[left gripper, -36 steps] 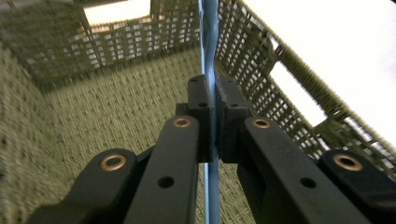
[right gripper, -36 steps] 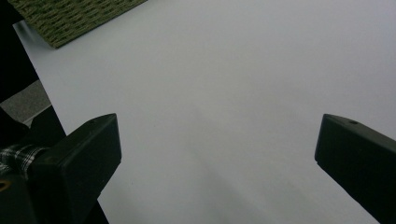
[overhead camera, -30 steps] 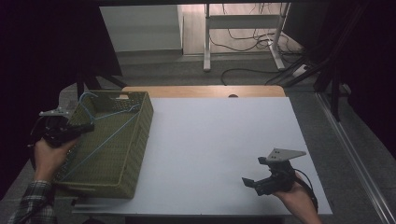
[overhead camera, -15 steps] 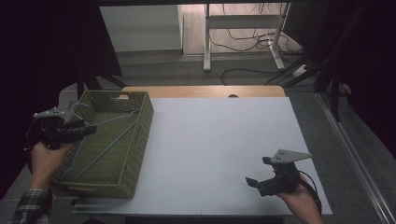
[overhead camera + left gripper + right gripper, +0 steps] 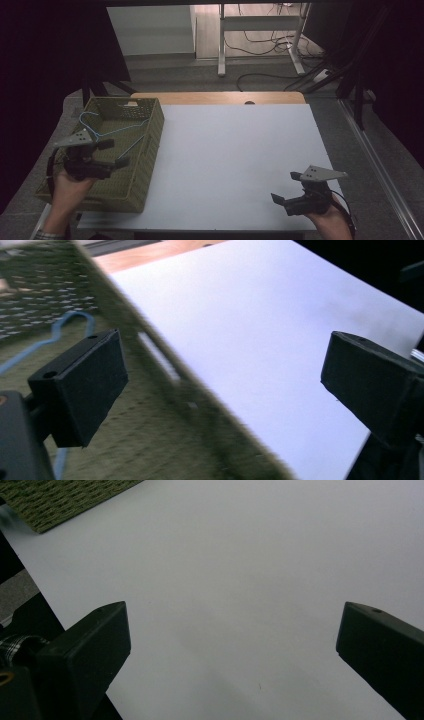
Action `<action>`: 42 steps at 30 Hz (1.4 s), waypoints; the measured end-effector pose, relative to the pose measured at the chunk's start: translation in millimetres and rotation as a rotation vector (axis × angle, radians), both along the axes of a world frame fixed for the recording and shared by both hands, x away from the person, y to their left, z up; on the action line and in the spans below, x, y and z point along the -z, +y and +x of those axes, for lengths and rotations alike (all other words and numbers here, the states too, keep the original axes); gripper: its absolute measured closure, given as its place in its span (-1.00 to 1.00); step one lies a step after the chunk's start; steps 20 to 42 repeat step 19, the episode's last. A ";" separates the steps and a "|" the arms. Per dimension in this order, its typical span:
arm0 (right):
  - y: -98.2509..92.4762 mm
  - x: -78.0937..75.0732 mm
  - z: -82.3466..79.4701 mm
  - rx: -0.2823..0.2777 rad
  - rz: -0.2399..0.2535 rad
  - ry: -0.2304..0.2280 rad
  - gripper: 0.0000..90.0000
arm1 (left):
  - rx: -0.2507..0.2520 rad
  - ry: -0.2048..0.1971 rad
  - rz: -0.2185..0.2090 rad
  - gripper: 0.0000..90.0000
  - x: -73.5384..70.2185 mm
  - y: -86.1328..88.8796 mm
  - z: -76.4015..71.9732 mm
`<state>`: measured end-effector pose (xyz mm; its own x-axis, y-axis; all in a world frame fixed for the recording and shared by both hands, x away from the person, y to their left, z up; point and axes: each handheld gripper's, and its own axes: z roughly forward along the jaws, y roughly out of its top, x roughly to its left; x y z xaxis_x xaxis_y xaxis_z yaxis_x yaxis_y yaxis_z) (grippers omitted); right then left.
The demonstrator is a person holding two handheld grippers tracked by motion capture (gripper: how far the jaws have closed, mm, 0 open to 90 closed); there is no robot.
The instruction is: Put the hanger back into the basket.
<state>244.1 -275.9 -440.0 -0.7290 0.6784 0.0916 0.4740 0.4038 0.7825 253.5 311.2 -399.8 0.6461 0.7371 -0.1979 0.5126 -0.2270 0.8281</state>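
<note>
Basket [image 5: 142, 165], an olive-green woven one, is the thing in hand: it sits at the left end of the white table [image 5: 235, 155], its long side running away from the person and its near left corner seeming to overhang the table's edge. That table top is bare across its middle and right, with a strip of wood showing along the far edge. Inside the basket lies a light blue wire clothes hanger [image 5: 102, 131], flat on the bottom, its hook toward the far left corner; in the left gripper view the same hanger [image 5: 67, 327] is blurred, so its exact lie is hard to read. The left gripper [image 5: 114, 153] hovers over the near half of the basket, just inside its right wall; its jaws have just been opening and now stand wide apart with nothing between them but the basket wall seen beyond. The right gripper [image 5: 284, 200] hangs low over the near right corner of the table, well apart from the basket, its jaws likewise spread and empty. By my reading, the step in hand is letting go of the basket after placing it. Next, most likely, the open left jaws must drop to the hanger and close on its thin wire.
</note>
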 end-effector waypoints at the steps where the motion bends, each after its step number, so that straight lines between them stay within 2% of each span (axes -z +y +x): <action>1: -0.9 0.0 -1.0 0.001 0.002 -0.002 -0.98 | 0.004 -0.001 -0.005 -0.91 1.7 -4.5 -2.7; 3: -2.8 0.0 -3.2 0.004 0.000 -0.003 -0.98 | 0.018 -0.002 -0.017 -0.93 6.3 -11.8 -7.4; 9: -6.9 2.3 -6.3 0.017 0.007 0.000 -0.97 | 0.016 -0.014 0.015 -0.95 29.3 -28.2 -22.2; 13: -7.8 7.5 -6.5 0.022 -0.002 0.006 -0.97 | -0.002 -0.025 0.094 -0.95 40.3 -37.8 -31.5; 16: -6.0 12.1 -5.7 0.016 -0.021 0.013 -0.97 | -0.007 -0.001 0.073 -0.96 45.4 -37.7 -32.6; 18: -5.2 13.2 -5.6 0.013 -0.025 0.015 -0.97 | -0.014 0.004 0.087 -0.97 46.1 -37.9 -32.5; 42: -4.2 14.1 -5.6 0.012 -0.026 0.016 -0.97 | -0.017 0.004 0.082 -0.97 45.3 -37.6 -32.7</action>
